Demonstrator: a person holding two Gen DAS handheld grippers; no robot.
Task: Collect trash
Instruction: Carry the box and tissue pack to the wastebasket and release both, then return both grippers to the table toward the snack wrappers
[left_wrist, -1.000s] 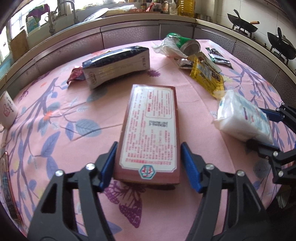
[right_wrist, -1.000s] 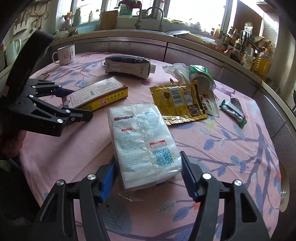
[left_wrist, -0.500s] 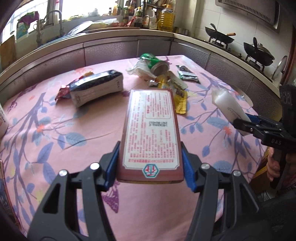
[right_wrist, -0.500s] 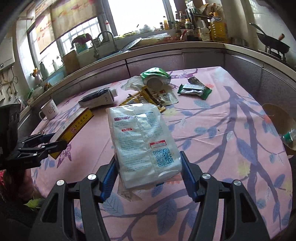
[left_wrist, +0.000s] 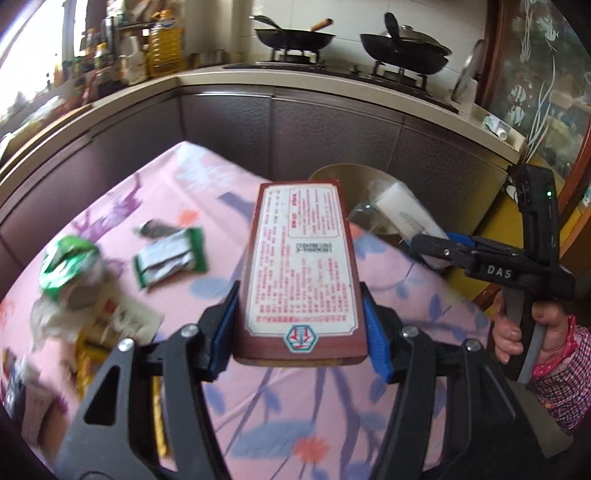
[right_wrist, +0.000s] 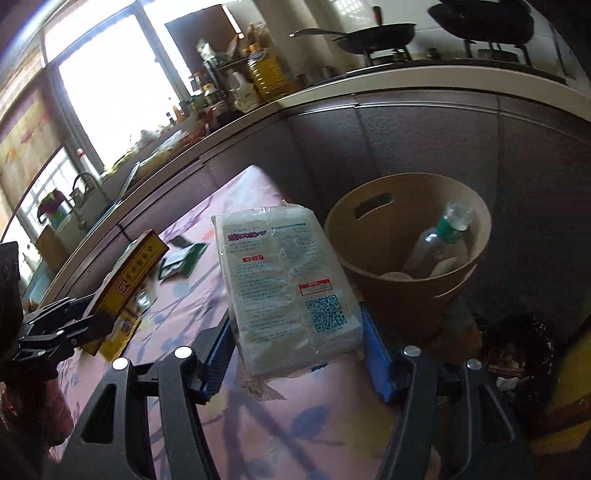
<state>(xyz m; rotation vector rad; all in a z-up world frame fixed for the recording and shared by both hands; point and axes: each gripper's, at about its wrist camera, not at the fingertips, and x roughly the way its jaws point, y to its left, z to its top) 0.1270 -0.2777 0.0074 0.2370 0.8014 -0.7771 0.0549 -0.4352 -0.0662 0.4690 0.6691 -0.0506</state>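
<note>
Right wrist view, nearest me: my right claw (right_wrist: 297, 345) clamps the white tissue pack (right_wrist: 286, 282), long axis running away from me, far end pointing just left of the tan bin (right_wrist: 410, 295) beyond the bench (right_wrist: 258, 413). I should carry it over the rim before releasing. My left claw (left_wrist: 301, 326) pinches the red carton (left_wrist: 301, 266) lengthwise, pointing binward.
</note>
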